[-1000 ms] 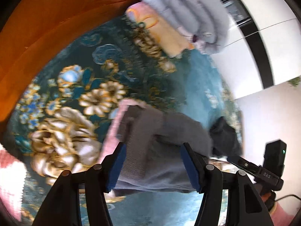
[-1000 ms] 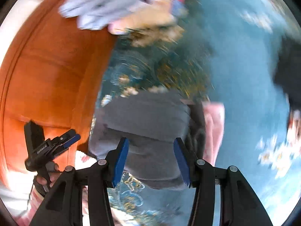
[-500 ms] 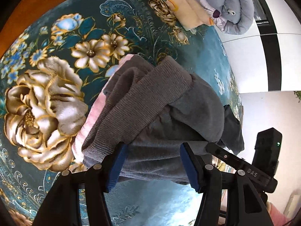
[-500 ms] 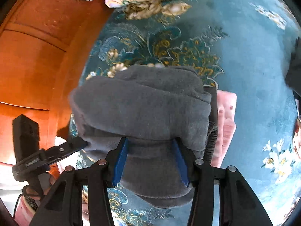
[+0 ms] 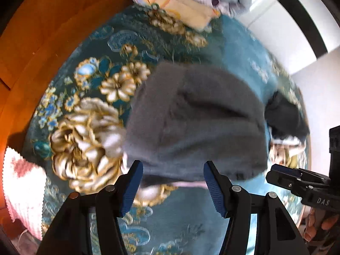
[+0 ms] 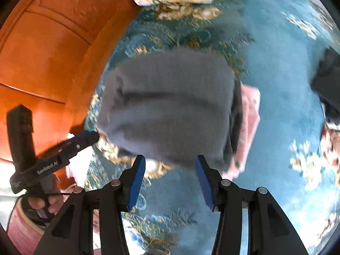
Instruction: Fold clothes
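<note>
The grey sweater [image 5: 195, 123] lies folded on the floral bedspread [image 5: 85, 127], just ahead of my left gripper [image 5: 173, 188], jaws apart and empty. From the right gripper [image 6: 170, 182], jaws likewise apart, its long axis runs crosswise; I judge both equally near.

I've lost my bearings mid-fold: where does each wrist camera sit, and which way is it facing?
Left wrist: sits behind the open left gripper, looking steeply down at the grey garment; the right gripper and fingers show at right.
Right wrist: sits behind the open right gripper, facing down at the same garment; the left gripper shows at left.
Shared: the garment, the floral bedspread, the wooden headboard.
</note>
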Demonstrator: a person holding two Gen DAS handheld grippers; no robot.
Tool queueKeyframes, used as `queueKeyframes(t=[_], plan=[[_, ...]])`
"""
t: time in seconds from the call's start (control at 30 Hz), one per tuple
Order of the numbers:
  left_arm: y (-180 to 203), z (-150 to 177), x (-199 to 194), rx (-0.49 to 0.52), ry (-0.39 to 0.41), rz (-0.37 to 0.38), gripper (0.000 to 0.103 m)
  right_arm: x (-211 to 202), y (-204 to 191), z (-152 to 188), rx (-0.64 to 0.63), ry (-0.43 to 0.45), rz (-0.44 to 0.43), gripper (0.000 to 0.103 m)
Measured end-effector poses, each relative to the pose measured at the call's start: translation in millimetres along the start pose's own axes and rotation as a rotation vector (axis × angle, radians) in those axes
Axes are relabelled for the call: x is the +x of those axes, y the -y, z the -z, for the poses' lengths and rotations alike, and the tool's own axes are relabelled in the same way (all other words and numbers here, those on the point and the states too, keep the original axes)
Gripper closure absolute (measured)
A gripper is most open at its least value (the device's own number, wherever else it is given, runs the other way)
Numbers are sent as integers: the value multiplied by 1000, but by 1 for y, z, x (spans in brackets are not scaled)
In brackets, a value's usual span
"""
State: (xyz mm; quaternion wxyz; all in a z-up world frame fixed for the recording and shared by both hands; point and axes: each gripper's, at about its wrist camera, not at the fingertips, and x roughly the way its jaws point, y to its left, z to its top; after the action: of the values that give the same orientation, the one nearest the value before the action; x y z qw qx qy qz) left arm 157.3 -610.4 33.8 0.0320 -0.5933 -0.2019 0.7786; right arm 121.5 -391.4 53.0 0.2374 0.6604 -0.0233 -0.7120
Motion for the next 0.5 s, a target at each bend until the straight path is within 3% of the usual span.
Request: queueKeyframes(t=[0.23,0.3,0.5], plan=[[13,31,5,-6,-45,-46,36,-2,0,42,5,-26,77,32],[16,36,5,-31,-43,-83,23,-3,4,50,27,-31,80,31],[30,53,-4,27,-5,-140,8,-4,7,66,67,-16,117,29]])
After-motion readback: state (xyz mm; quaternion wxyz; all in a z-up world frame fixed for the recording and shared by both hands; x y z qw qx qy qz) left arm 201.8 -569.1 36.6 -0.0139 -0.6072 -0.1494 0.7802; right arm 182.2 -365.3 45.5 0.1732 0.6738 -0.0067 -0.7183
